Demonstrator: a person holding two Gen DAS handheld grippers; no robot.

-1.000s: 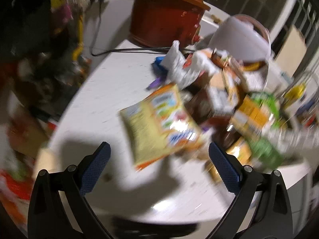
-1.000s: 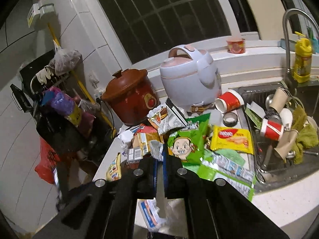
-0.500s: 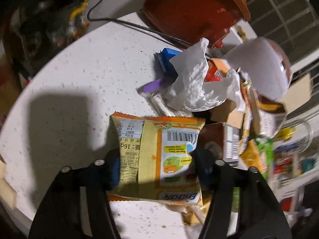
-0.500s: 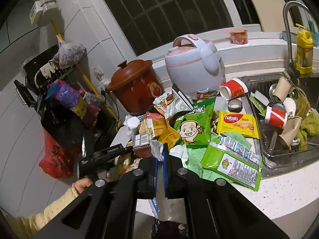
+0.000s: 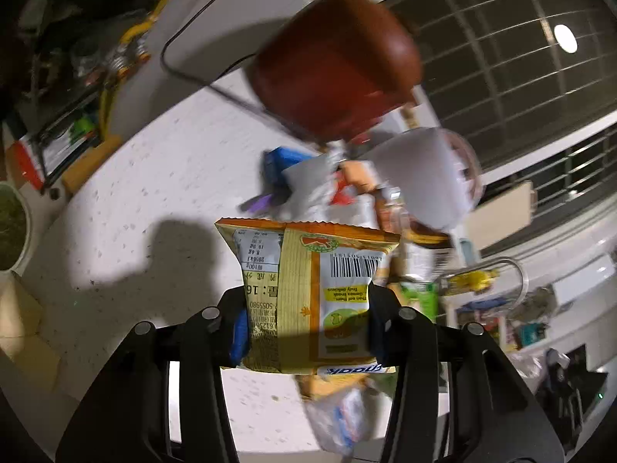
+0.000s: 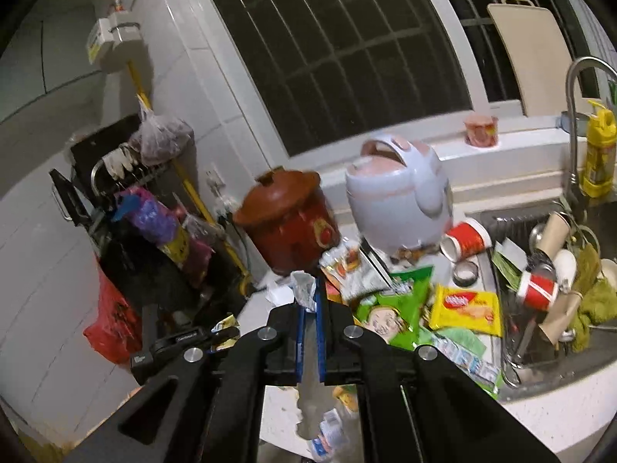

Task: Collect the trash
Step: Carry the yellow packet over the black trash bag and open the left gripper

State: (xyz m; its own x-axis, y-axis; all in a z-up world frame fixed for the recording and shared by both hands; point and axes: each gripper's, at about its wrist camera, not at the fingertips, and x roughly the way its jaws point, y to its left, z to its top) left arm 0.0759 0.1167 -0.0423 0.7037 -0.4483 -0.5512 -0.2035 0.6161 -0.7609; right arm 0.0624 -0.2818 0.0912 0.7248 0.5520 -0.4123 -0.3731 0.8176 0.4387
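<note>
A yellow snack packet (image 5: 308,270) with a barcode sits between the blue pads of my left gripper (image 5: 308,328). Its jaws are closing and the pads press on the packet's sides, holding it above the white counter (image 5: 154,177). In the right wrist view the left gripper (image 6: 181,341) shows at lower left with the packet (image 6: 225,326) at its tip. My right gripper (image 6: 311,332) is shut on a thin crumpled silvery wrapper (image 6: 304,289) that sticks up past the fingertips and hangs below them. A heap of wrappers lies beyond, with a green snack bag (image 6: 393,308) and a yellow wafer packet (image 6: 466,308).
A red-brown crock pot (image 6: 287,220) and a white rice cooker (image 6: 401,200) stand at the back of the counter. The sink (image 6: 513,362) on the right holds paper cups and a cloth. A black rack with bags and a red bag (image 6: 112,328) stand left of the counter.
My left gripper has shut on the yellow snack packet and lifted it off the counter while rolling. The right gripper has risen a little, still holding its wrapper.
</note>
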